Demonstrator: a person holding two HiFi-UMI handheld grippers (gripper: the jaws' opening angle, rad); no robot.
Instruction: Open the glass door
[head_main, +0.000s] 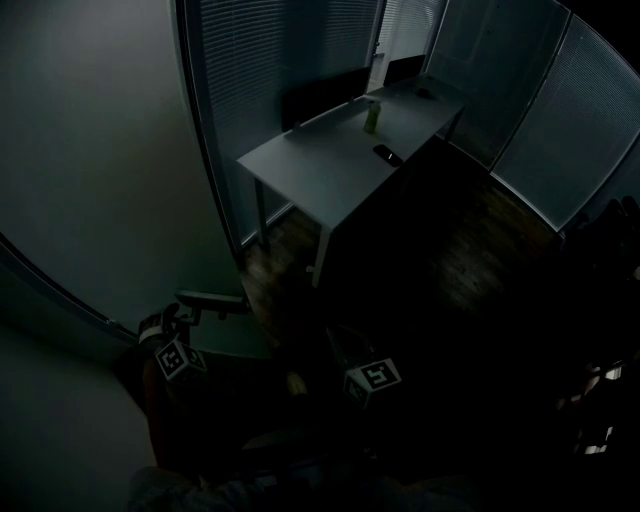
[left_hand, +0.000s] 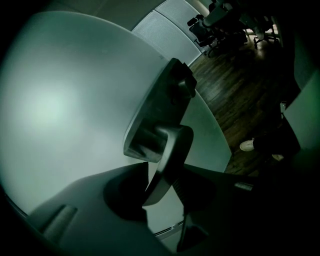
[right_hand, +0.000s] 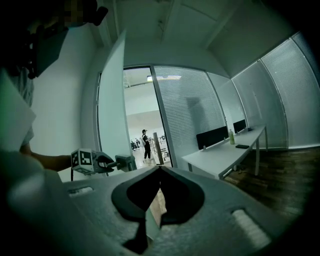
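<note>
Left gripper (head_main: 195, 312) at the glass door (left_hand: 60, 110).
Its jaws clamp the handle (left_hand: 162, 150); right gripper (right_hand: 159, 170) jaws closed, empty.

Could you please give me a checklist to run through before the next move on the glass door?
1. Grip: left hand-held gripper closed around the door handle: ok.
2. Door off its frame, with the corridor showing past its edge: ok.
3. Right hand-held gripper empty, jaws together: ok.
4. Doorway free: a person stands far down the corridor; whether they are approaching: cannot tell.
5. Desk stands well apart from the door, so it likely will not block the swing: ok.
</note>
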